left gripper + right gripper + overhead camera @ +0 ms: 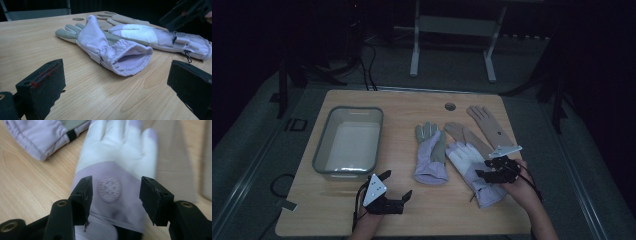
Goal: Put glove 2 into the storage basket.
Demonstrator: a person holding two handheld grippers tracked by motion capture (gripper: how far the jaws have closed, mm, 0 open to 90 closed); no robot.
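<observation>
Here the right gripper [115,197] hangs half-open over the cuff of the lilac-and-white padded fabric glove [472,167] lying on the wooden table [312,200]; closing on slack cloth could pinch one layer and slip. The left gripper [396,186] rests wide, empty.

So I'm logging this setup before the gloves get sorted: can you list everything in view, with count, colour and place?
Table: one, light wood, under everything.
Bin: one, grey translucent, left side of table.
Lilac gloves: two; one with grey-green palm at centre, one with white palm right of it, cuffs toward the person.
Tan gloves: two, far right, one partly under the white-palmed glove.
Table hole: one, dark, far edge.
White frame: one, behind the table.
Left hand-held gripper: black, open, near edge.
Right hand-held gripper: black, open, over the white-palmed glove's cuff.
</observation>
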